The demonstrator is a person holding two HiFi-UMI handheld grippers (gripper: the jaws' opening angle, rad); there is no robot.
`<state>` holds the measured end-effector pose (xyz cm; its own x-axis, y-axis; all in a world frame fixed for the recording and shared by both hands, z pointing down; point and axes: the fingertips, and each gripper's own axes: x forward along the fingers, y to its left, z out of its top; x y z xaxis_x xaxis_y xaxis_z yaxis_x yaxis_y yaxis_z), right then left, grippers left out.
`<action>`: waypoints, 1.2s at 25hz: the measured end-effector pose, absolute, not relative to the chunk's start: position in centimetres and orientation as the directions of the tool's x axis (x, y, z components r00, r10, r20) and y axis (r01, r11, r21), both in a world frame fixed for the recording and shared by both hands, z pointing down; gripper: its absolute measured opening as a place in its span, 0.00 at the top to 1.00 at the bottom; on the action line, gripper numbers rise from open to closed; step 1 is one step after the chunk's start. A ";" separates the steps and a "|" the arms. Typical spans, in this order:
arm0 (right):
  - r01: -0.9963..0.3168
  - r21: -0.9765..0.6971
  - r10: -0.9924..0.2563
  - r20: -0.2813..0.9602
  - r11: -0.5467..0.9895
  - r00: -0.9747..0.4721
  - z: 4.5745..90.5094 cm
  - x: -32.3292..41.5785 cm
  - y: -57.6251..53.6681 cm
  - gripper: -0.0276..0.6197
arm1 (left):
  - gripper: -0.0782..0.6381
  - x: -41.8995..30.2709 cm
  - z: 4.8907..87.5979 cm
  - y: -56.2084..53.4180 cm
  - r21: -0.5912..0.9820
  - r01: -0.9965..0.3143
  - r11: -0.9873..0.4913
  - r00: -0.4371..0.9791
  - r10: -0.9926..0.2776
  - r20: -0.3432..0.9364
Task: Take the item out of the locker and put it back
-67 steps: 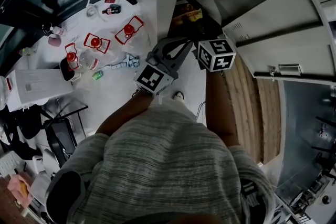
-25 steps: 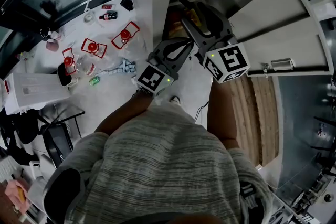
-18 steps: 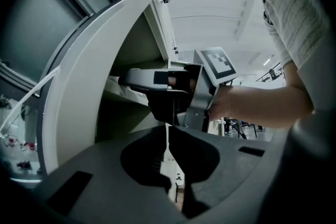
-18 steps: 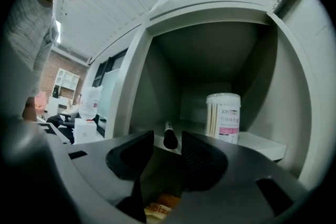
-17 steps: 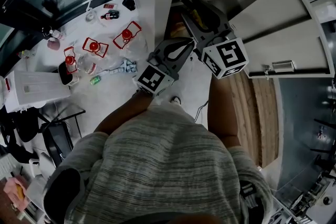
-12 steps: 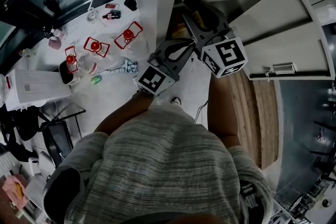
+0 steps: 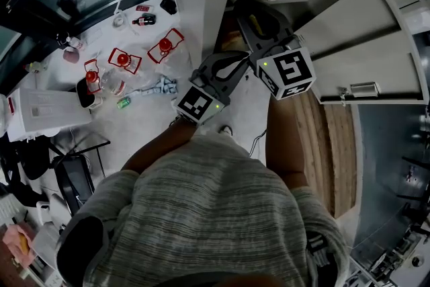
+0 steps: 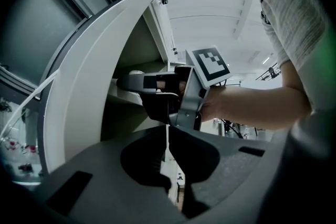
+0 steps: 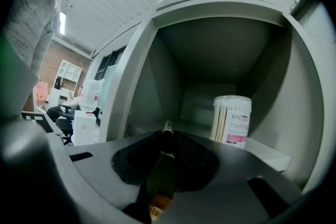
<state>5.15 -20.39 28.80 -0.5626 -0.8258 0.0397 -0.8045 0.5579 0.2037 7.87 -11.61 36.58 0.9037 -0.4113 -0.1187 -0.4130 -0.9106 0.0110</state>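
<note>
Head camera steeply down over a grey striped top [image 7: 201, 212] onto left gripper [image 7: 235, 58] and right gripper [image 7: 245, 10], left gripper camera close, facing the right one sideways, right gripper camera looking into the open pale-grey metal locker [image 9: 226, 50], shared by all views.

Swab tub [image 9: 231, 120] upright — red-framed items [image 7: 164, 45] well apart.

Matt metal locker [image 9: 220, 55], glossy bottle [image 9: 161, 173], wood-grain floor [image 7: 329, 138]

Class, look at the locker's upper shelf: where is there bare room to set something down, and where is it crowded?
Bare: the shelf from the locker's left wall across to the jar of thin sticks. Crowded: the right part, where that jar stands.
</note>
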 end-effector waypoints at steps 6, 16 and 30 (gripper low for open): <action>-0.825 0.181 -0.839 0.002 0.535 -0.544 28.3 5.4 -20.2 0.83 | 0.87 7.6 36.4 -11.7 0.011 -0.409 -0.912 0.904 -0.407 -0.127; -0.860 0.104 -0.856 -0.094 0.499 -0.508 26.3 7.0 -18.3 0.83 | 0.87 8.2 35.8 -11.2 0.009 -0.365 -0.931 0.921 -0.362 -0.141; -0.938 0.092 -0.921 -0.178 0.336 -0.347 23.3 11.9 -10.7 0.83 | 0.87 11.2 34.4 -8.0 -0.008 -0.215 -0.977 0.961 -0.210 -0.180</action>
